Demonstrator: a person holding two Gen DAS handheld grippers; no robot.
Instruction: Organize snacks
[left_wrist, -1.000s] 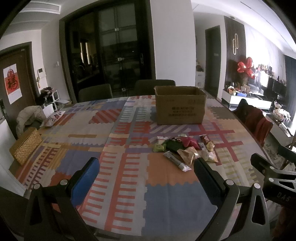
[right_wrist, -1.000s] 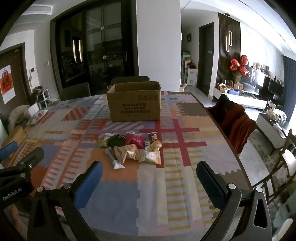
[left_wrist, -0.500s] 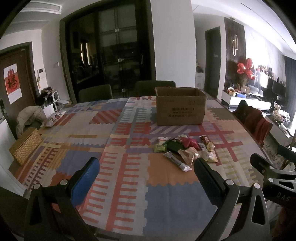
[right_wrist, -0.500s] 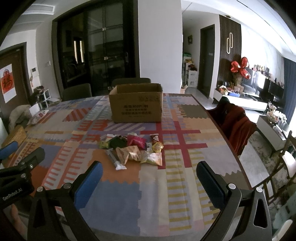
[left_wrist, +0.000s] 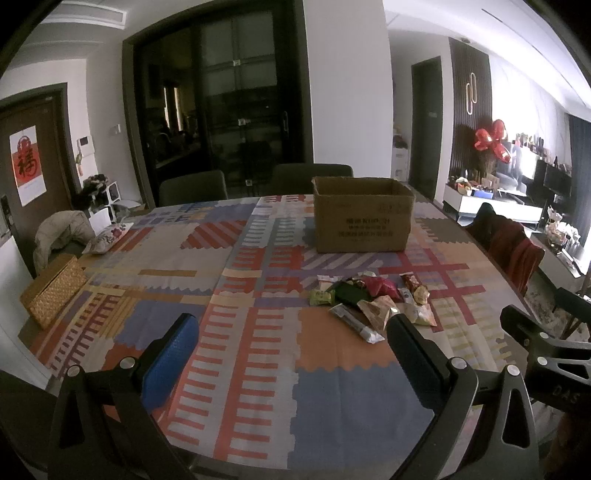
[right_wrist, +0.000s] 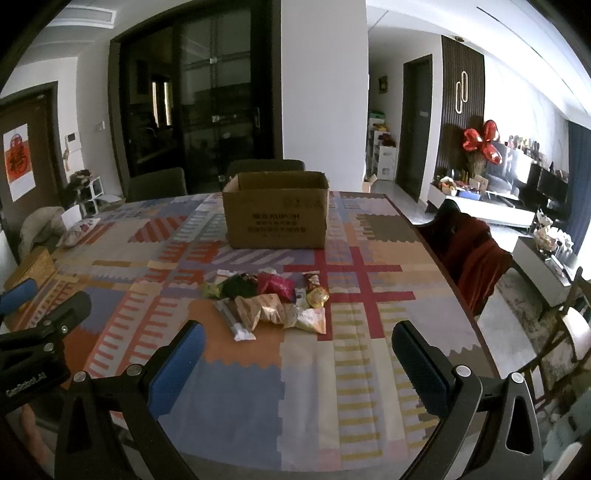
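A: Step?

B: Pre-grasp, I'd say. Nothing picked. Left gripper (left_wrist: 291, 347) spread wide and empty above the near table edge; right gripper (right_wrist: 295, 354) likewise released, holding nothing.

A: Snacks?

B: Snack pile (right_wrist: 269, 299) loose on the patterned tablecloth (right_wrist: 236, 398), mid-table, between the grippers and the cardboard box (right_wrist: 276, 210). Box sits apart behind the pile, top open; inside not visible.

A: Next move?

B: Likely reach forward and down to one packet. The long silver packet (left_wrist: 356, 324) lies at the pile's near edge, easiest first. Wrappers overlap, so pinch one only, then carry it to the box.
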